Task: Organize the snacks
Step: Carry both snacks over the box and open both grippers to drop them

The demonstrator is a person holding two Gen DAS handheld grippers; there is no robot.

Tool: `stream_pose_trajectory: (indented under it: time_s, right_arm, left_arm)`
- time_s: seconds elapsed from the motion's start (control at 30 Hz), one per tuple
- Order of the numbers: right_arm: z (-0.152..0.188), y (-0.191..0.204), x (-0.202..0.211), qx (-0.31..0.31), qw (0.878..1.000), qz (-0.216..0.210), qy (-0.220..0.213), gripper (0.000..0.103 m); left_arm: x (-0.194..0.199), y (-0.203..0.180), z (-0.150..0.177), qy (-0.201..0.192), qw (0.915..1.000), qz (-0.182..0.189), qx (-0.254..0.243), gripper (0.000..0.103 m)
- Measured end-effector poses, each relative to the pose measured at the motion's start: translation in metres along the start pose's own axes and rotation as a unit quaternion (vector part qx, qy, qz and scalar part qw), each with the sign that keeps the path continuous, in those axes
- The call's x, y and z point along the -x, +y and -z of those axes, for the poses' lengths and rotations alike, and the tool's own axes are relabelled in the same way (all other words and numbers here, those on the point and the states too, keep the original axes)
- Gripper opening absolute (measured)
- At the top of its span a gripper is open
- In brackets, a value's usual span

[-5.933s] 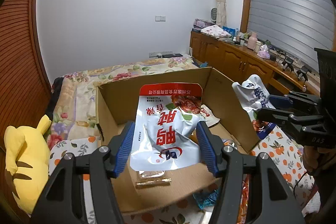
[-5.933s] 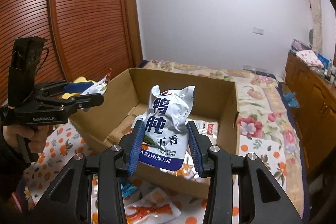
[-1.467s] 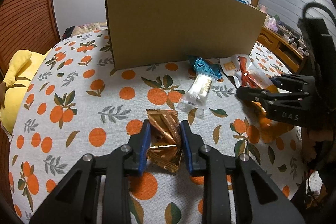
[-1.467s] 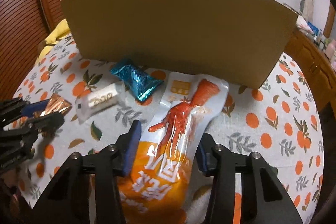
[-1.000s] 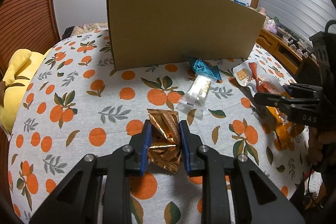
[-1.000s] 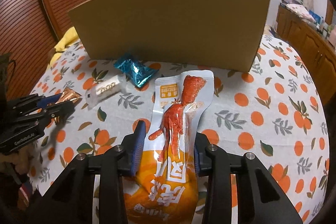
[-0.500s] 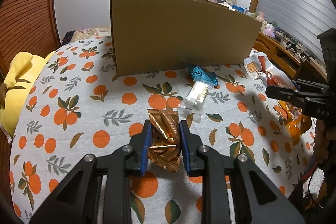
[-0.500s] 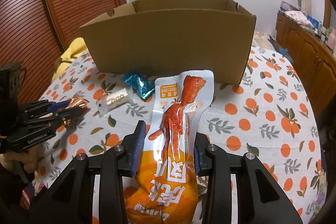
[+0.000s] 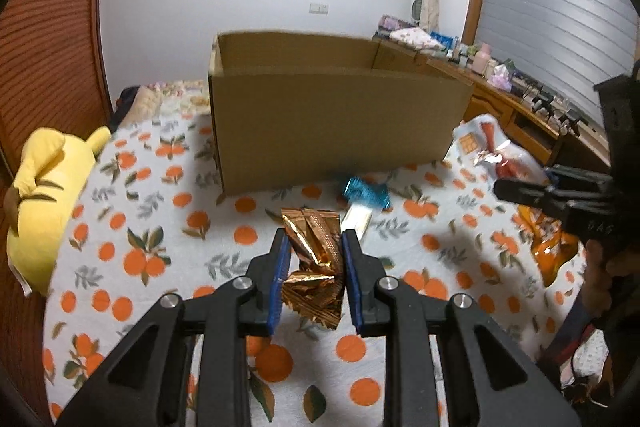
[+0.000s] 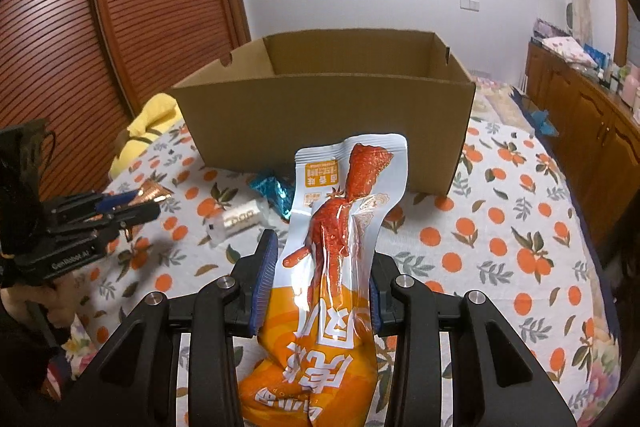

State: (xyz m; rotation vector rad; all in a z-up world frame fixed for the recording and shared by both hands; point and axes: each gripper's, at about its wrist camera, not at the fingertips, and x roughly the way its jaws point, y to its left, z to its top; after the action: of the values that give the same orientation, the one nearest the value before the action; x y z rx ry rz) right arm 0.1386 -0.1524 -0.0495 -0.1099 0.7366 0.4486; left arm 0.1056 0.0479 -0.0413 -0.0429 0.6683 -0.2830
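Left gripper (image 9: pixel 313 263) jaws pinch a crumpled gold foil packet (image 9: pixel 314 261); right gripper (image 10: pixel 318 281) jaws pinch an orange chicken-foot pouch (image 10: pixel 332 267). Either slick wrapper may slip short of the cardboard box (image 10: pixel 328 111).

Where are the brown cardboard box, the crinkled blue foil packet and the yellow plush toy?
brown cardboard box (image 10: pixel 320 111): right wrist view, front wall.
crinkled blue foil packet (image 9: pixel 366 193): left wrist view, packet's middle.
yellow plush toy (image 9: pixel 44 179): left wrist view, its body.

Box (image 10: pixel 320 115) interior hidden behind front wall; orange pouch (image 10: pixel 328 267) btm cut off by frame edge.
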Motion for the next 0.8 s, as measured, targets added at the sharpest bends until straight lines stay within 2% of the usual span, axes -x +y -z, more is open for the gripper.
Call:
stream_pose_trajectory:
  time_s: [0.4,0.8]
  right_arm:
    - [-0.010,0.002,0.027,0.003,0.999,-0.001,-0.032,0.038]
    - [-0.030,0.004,0.042,0.017,0.998,0.001,-0.058,0.038]
  left_arm:
    - [0.039,-0.019,-0.025,-0.049,0.9984,0.022,-0.018,0.024]
    - [0.041,-0.026,-0.053,-0.069,0.9965,0.032,-0.034,0.024]
